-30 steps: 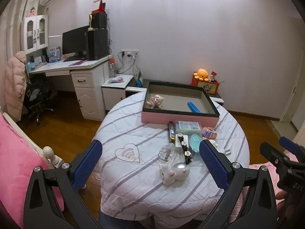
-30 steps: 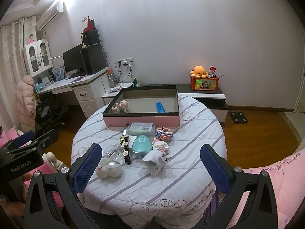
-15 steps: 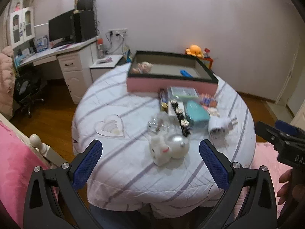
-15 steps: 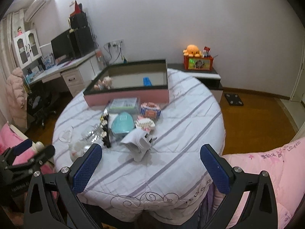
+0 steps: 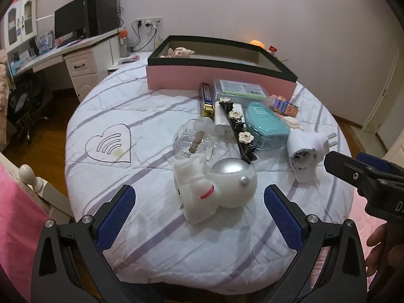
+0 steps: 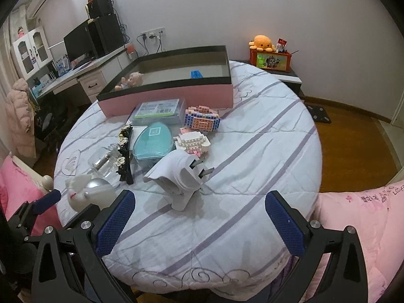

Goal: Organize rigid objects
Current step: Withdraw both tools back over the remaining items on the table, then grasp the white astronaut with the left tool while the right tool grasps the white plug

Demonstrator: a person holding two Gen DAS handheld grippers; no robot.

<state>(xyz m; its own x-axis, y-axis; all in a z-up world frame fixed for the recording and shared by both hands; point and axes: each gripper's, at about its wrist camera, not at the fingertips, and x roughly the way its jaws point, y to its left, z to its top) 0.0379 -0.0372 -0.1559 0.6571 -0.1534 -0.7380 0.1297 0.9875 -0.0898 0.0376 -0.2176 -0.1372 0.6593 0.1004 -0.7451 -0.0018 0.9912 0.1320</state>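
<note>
A pink box with a black rim point(image 5: 219, 75) point(image 6: 166, 96) stands at the far side of the round table; a small doll point(image 5: 179, 51) and a blue item point(image 6: 196, 73) lie in it. In front of it lie several loose objects: a white and silver toy point(image 5: 217, 189) point(image 6: 85, 189), a white plug adapter point(image 5: 305, 149) point(image 6: 181, 176), a teal case point(image 5: 266, 126) point(image 6: 154, 141), a clear bottle point(image 5: 193, 139) and a black flowered hair clip point(image 5: 237, 128). My left gripper point(image 5: 198, 214) is open, just short of the white toy. My right gripper point(image 6: 199, 224) is open, just short of the adapter.
A clear plastic packet point(image 5: 238, 88), a gold and blue tube point(image 5: 207, 98) and brick models point(image 6: 202, 121) lie near the box. Pink bedding point(image 6: 366, 227) flanks the table. A desk with a monitor point(image 5: 73, 25) stands back left, a low cabinet with an orange plush point(image 6: 262, 43) back right.
Both grippers have come down and forward toward the table; the objects now loom much larger. The left gripper now frames the white toy, the right one the adapter. Both stay open.
</note>
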